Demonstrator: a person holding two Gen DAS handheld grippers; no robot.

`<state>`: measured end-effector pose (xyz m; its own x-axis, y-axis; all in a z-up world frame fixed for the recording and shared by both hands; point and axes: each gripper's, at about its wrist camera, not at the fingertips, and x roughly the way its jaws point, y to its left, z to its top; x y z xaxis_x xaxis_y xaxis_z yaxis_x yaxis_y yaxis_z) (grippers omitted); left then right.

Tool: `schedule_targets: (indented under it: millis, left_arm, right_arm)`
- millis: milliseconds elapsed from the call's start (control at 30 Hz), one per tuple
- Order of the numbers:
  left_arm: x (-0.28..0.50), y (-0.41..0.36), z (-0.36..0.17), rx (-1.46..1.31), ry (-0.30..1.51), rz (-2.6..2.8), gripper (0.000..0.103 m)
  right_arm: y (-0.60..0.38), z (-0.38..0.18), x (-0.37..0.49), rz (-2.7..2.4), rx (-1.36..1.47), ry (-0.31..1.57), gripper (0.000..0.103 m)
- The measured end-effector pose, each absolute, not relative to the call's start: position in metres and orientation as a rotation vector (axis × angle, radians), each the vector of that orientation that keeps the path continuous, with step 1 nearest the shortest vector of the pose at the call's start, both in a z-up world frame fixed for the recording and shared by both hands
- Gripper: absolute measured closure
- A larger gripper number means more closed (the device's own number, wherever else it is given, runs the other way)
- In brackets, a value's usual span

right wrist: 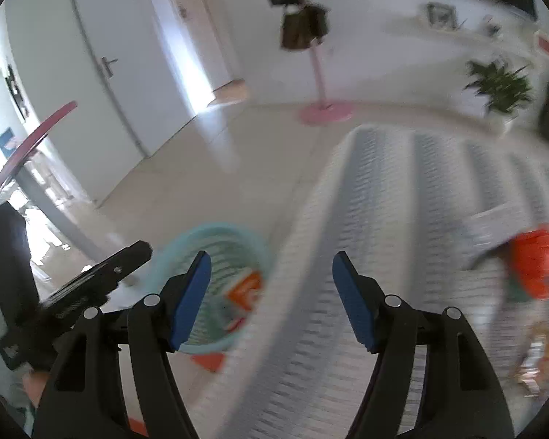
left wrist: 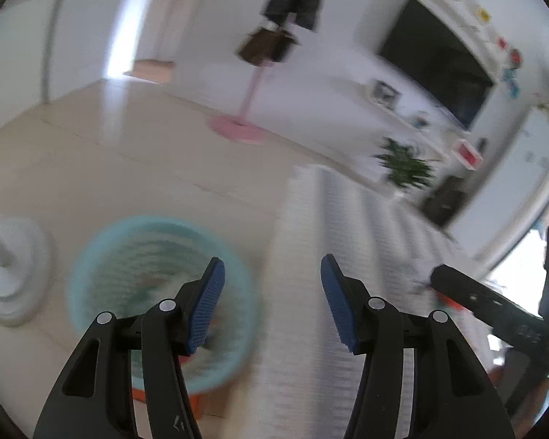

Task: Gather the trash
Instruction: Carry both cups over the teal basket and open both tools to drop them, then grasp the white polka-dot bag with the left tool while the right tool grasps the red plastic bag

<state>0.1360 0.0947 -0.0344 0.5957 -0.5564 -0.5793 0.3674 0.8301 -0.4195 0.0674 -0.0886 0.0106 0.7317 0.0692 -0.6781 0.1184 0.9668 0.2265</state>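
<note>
A light blue mesh trash basket (left wrist: 102, 256) stands on the floor beside a striped rug; it also shows in the right wrist view (right wrist: 219, 234), with an orange and white wrapper (right wrist: 243, 291) inside. My left gripper (left wrist: 272, 303) is open and empty, above the basket's right rim and the rug's edge. My right gripper (right wrist: 271, 300) is open and empty, between the basket and the rug. An orange packet (right wrist: 536, 267) and a crumpled wrapper (right wrist: 540, 351) lie on the rug at the right. Both views are motion-blurred.
A grey-and-white striped rug (right wrist: 402, 190) covers the floor on the right. A white lamp base (left wrist: 14, 274) stands left of the basket. A pink coat stand (left wrist: 238, 128), a potted plant (left wrist: 406, 164) and a TV wall (left wrist: 435, 62) are farther back. Something orange (right wrist: 208, 360) lies under the basket.
</note>
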Motion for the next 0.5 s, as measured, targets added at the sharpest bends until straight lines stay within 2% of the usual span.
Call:
schedule_targets:
  millis: [267,500]
  left_arm:
    - [0.085,-0.017,-0.004,-0.170,0.718,-0.776,0.051]
    - [0.068,-0.110,-0.023,-0.065,0.776,-0.899,0.051]
  right_arm:
    - [-0.194,0.035,-0.013,-0.244,0.240,0.694,0.038]
    - [-0.288,0.024,-0.057,-0.381,0.328,0.687,0.038]
